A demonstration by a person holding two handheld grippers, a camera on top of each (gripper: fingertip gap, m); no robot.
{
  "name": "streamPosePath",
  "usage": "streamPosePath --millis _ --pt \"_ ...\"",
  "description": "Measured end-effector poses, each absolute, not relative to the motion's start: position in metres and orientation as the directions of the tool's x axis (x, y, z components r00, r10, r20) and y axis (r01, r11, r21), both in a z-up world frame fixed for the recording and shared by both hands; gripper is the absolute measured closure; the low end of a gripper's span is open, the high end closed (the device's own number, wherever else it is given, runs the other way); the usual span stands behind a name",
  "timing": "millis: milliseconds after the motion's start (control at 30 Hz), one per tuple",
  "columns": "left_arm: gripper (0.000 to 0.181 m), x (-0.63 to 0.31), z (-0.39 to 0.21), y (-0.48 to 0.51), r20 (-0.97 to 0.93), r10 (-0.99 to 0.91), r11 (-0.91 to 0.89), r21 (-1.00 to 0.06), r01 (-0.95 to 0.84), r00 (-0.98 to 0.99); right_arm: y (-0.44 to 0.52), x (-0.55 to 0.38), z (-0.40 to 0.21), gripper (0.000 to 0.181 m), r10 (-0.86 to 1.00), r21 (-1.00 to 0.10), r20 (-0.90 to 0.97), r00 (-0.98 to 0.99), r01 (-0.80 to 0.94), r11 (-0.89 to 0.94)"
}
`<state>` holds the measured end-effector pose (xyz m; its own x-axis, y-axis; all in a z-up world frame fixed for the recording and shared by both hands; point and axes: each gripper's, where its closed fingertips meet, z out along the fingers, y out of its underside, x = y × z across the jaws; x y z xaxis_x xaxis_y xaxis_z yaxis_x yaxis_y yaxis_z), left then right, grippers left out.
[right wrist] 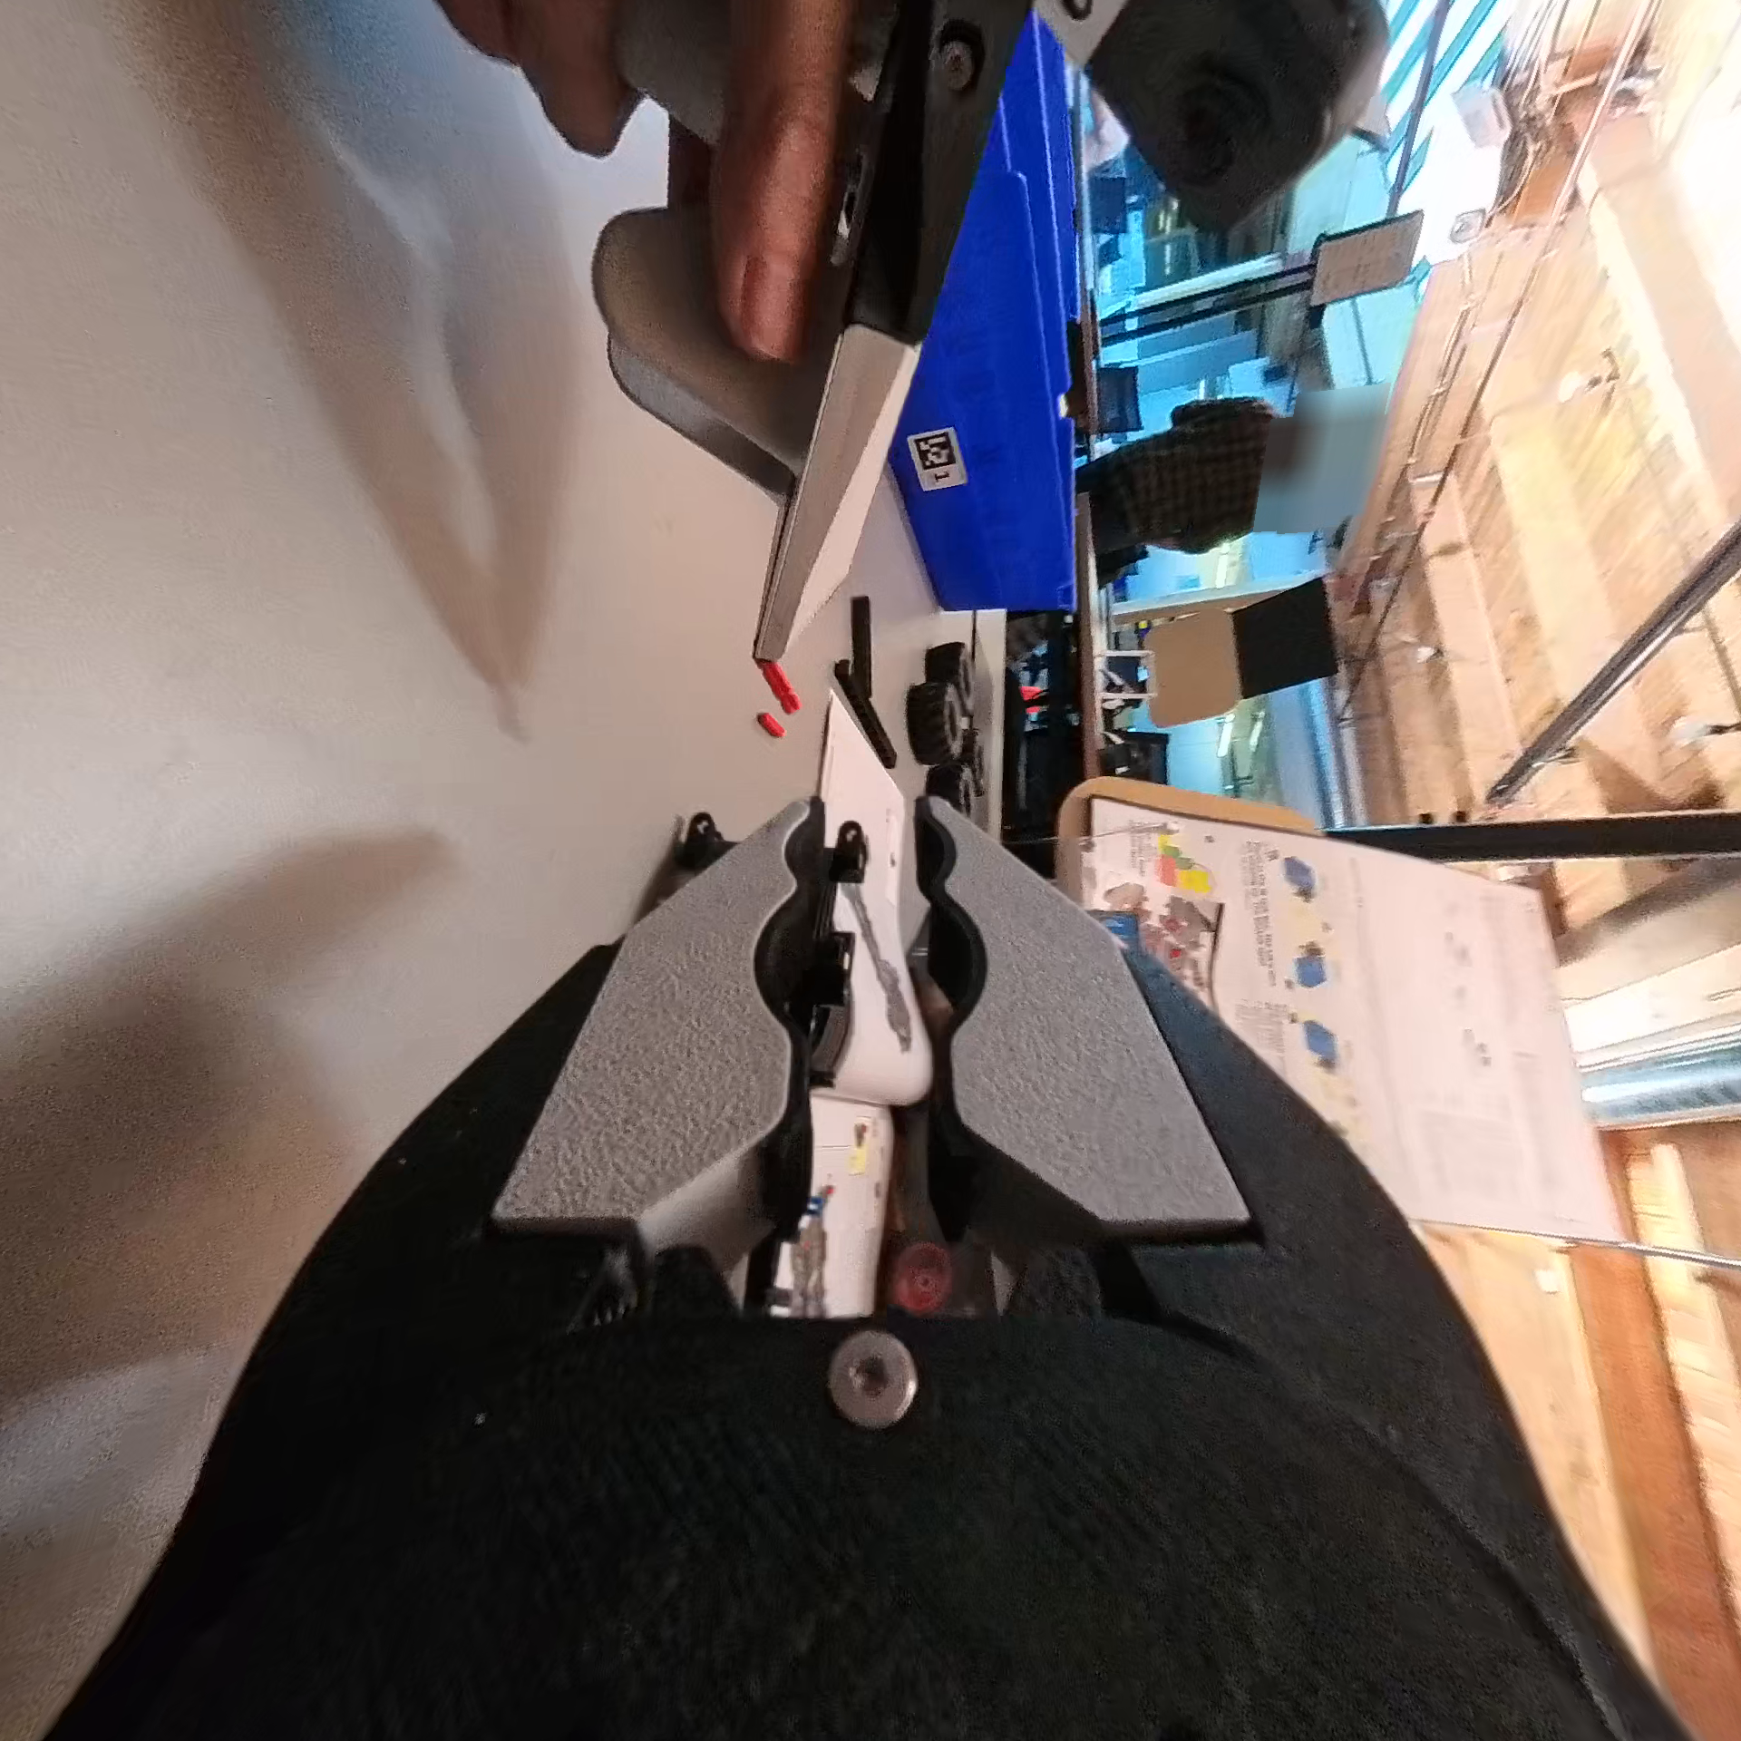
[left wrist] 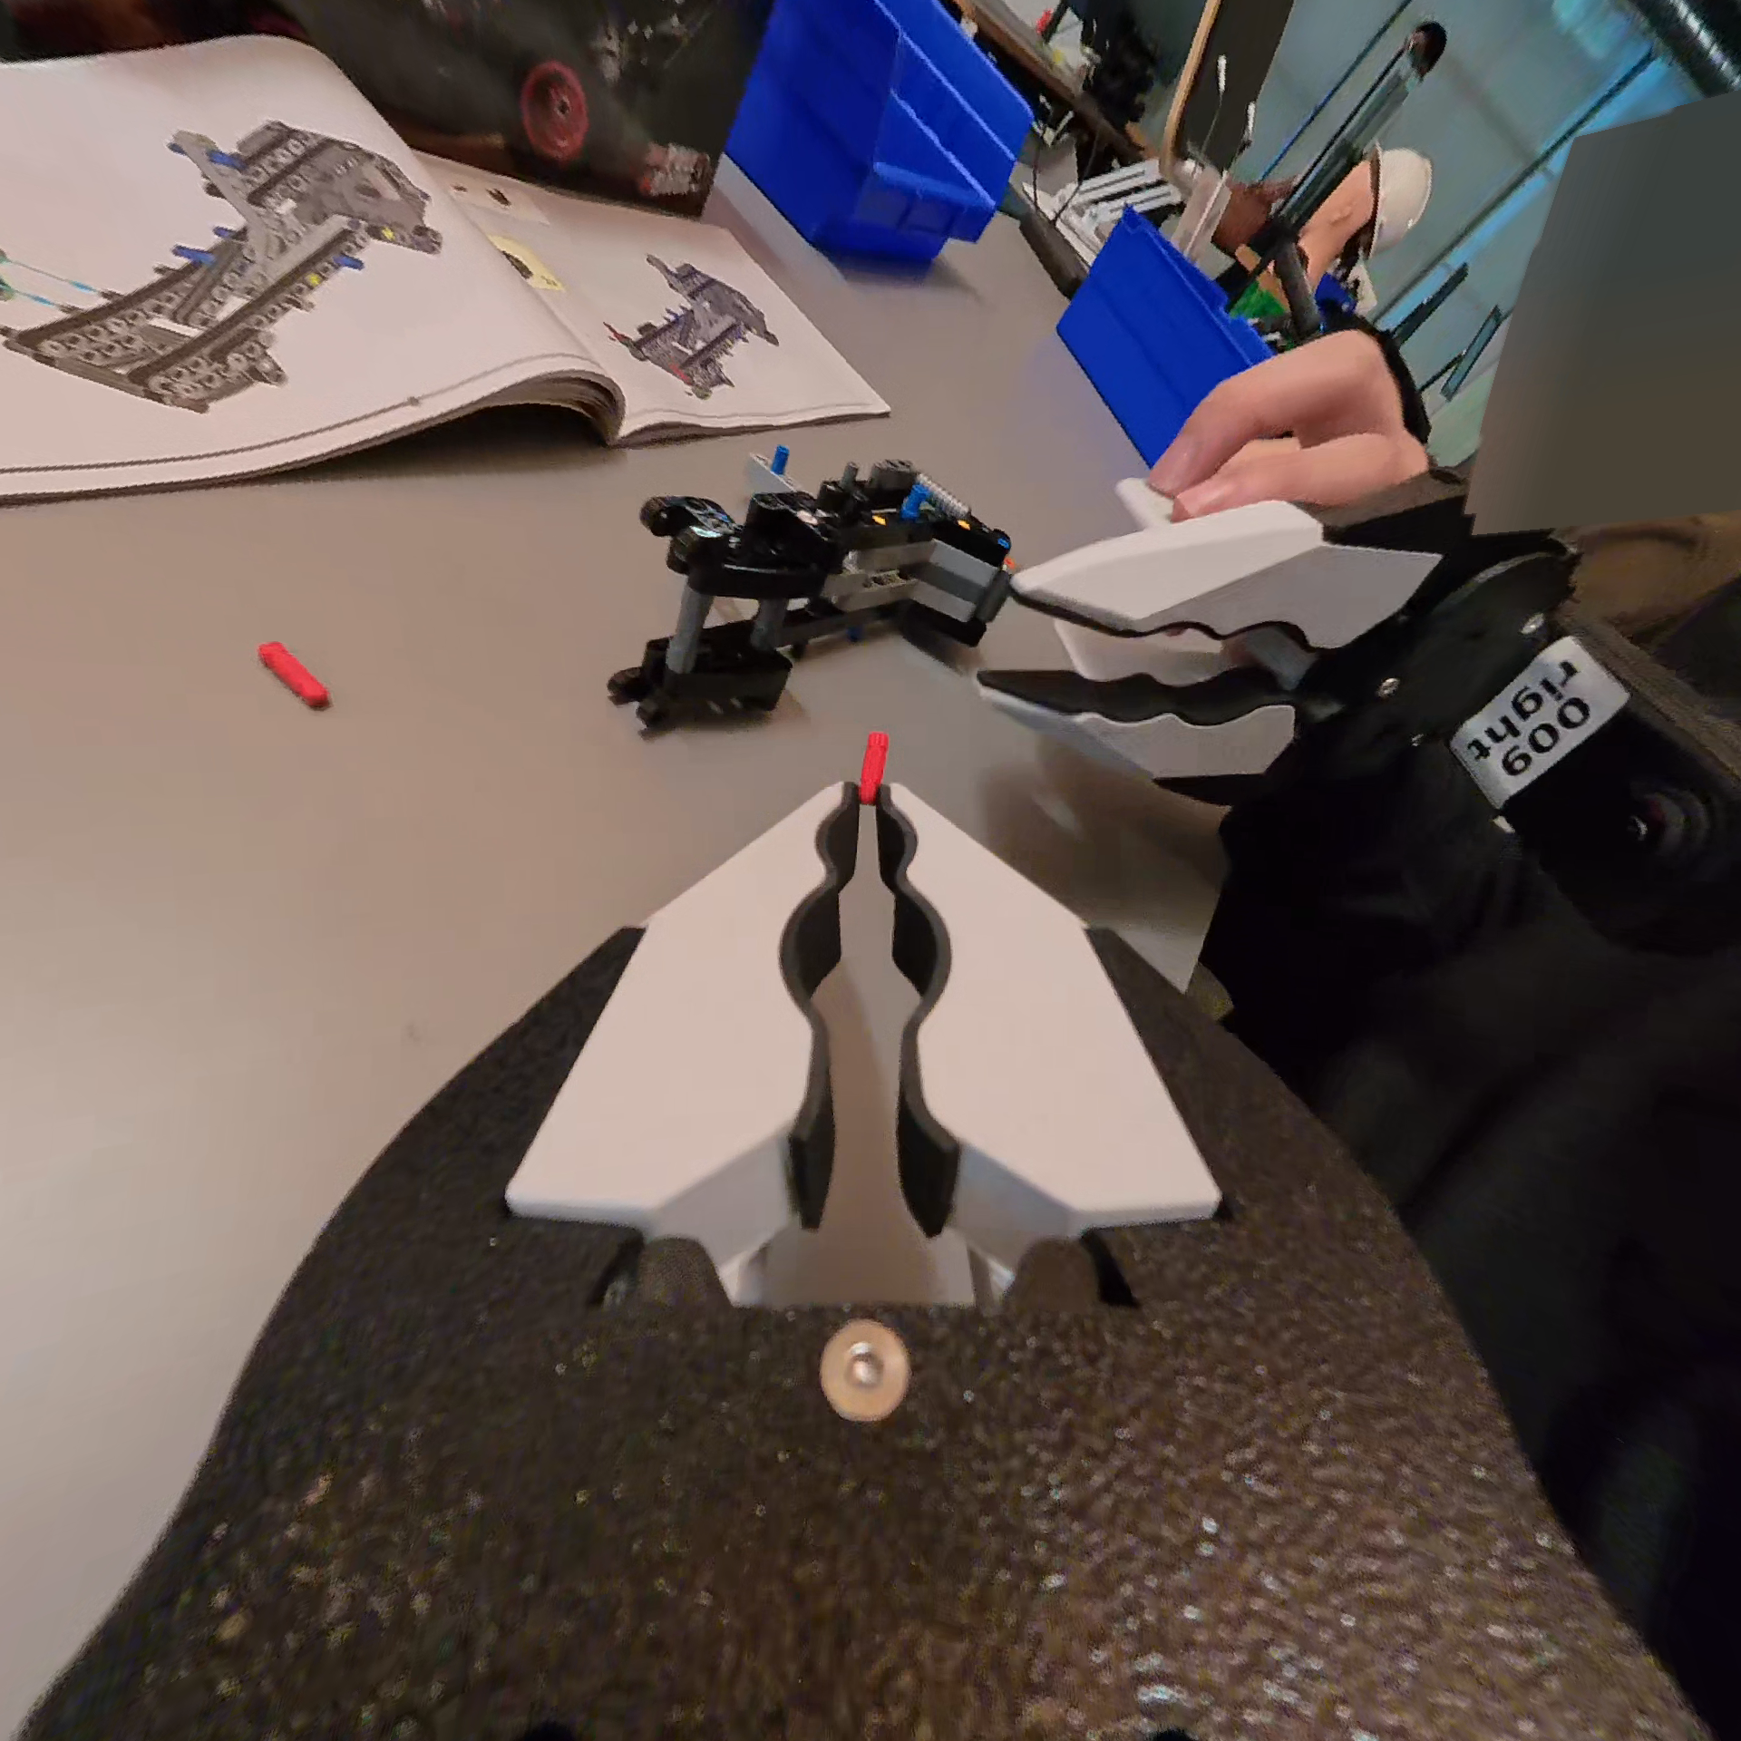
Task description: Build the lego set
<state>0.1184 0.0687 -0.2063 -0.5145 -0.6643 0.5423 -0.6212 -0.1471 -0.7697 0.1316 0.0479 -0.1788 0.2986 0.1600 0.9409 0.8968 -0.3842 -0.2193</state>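
Note:
My left gripper (left wrist: 869,796) is shut on a small red peg (left wrist: 873,761), which sticks out of the tips above the table. The black and grey lego assembly (left wrist: 810,565) lies on the grey table (left wrist: 424,848) just beyond it. My right gripper (left wrist: 999,636) comes in from the right, jaws apart, tips at the assembly's right end. In the right wrist view my right gripper (right wrist: 869,810) is open, with black parts of the assembly (right wrist: 829,942) showing in the gap. The left gripper (right wrist: 768,645) and its red peg (right wrist: 774,674) show above.
An open instruction booklet (left wrist: 377,283) lies at the back left, with the set's box (left wrist: 528,94) behind it. Two blue bins (left wrist: 876,141) (left wrist: 1149,330) stand at the back. A loose red piece (left wrist: 294,674) lies to the left. Black tyres (right wrist: 947,716) and black beams (right wrist: 862,697) lie farther off. Tip to tip, the grippers are about 5 cm apart. My left gripper's tips are some 12 cm from the loose red piece (left wrist: 294,674). My right wrist view (right wrist: 770,724) looks at it from another angle.

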Motion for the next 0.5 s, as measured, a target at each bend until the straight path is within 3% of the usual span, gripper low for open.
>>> streamPosePath --millis 233,500 --pt "0.180 0.119 -0.203 0.057 0.578 -0.628 -0.151 -0.748 -0.647 -0.522 0.045 0.129 -0.180 0.168 0.190 0.084 0.982 -0.020 0.939 -0.333" --pt "0.180 0.124 -0.192 0.049 0.639 -0.561 -0.207 -0.724 -0.658 -0.526 0.050 0.135 -0.178 0.159 0.213 0.203 0.967 -0.139 0.928 -0.313"
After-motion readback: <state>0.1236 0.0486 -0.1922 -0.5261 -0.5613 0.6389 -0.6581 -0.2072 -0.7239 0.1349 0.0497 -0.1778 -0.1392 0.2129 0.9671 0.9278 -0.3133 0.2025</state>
